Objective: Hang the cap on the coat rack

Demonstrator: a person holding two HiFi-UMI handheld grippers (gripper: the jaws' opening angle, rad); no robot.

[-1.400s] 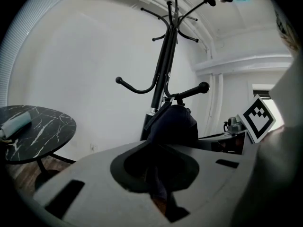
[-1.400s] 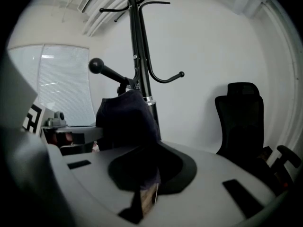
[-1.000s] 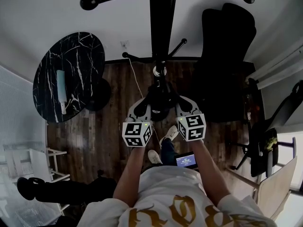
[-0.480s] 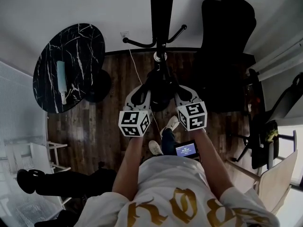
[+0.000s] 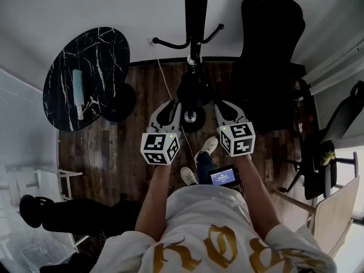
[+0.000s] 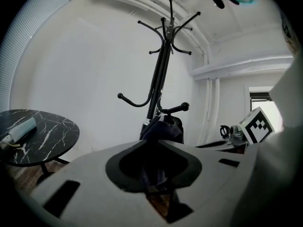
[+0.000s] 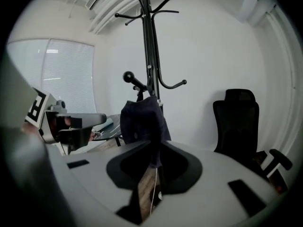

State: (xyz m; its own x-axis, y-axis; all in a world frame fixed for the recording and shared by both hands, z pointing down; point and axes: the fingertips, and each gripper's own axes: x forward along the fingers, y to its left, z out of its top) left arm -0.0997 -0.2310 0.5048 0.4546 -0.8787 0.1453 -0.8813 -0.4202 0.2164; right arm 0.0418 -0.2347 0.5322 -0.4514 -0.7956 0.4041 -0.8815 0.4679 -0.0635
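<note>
A dark navy cap [image 5: 194, 91] hangs stretched between my two grippers, just in front of the black coat rack's pole [image 5: 195, 16]. My left gripper [image 5: 172, 108] is shut on the cap's left edge, and my right gripper [image 5: 219, 108] is shut on its right edge. In the left gripper view the cap [image 6: 161, 129] drops into the jaws [image 6: 157, 183], with the coat rack [image 6: 160, 70] and its curved hooks right behind. In the right gripper view the cap [image 7: 142, 118] rises from the jaws [image 7: 154, 169] below the rack [image 7: 149, 41].
A round black marble table [image 5: 96, 61] with a pale folded item [image 5: 78, 92] stands at left. A black office chair [image 5: 270, 56] sits right of the rack, and another chair [image 5: 327, 172] at far right. White shelving [image 5: 40, 181] is lower left. A white cable [image 5: 165, 84] runs over the wood floor.
Both grippers have carried the cap up and forward toward the rack's pole and lower hooks. The rack's upper hooks have left the head view.
</note>
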